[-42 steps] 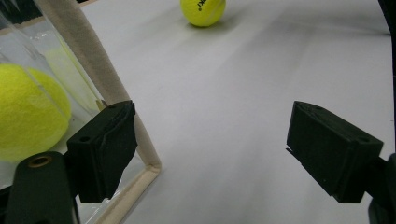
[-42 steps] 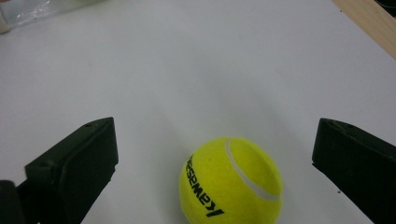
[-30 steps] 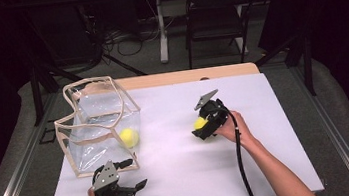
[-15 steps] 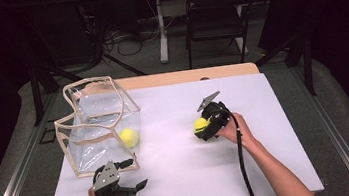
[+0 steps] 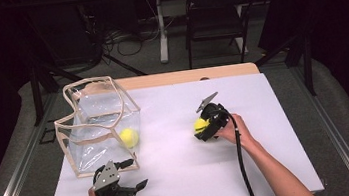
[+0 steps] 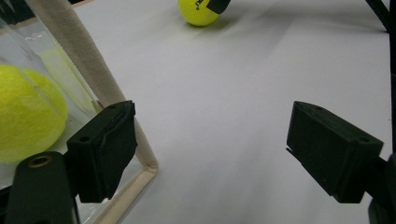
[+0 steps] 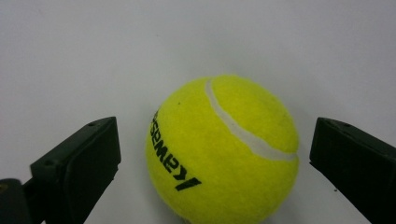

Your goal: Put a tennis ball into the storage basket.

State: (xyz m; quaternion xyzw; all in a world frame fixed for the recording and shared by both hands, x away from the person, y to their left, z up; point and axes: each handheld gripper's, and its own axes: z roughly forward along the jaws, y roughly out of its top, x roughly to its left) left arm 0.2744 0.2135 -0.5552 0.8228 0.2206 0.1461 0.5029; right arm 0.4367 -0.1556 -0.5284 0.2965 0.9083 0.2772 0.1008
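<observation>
Centre-right of the high view, right gripper (image 5: 205, 127) straddles the loose tennis ball (image 5: 200, 124) on the white table (image 5: 270, 156), jaws just closing, pads not yet touching, lined up to grab; left gripper (image 5: 134, 176) waits with jaws apart by the clear bag (image 5: 97, 122).

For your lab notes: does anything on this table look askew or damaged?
Yes: the clear bag by the left edge sags, its tan rim bent out of square. One ball lies inside; the other ball sits on the table, undamaged.

tennis ball (image 7: 223, 150), black lettering, reads roughly "kawasa", partly hidden
</observation>
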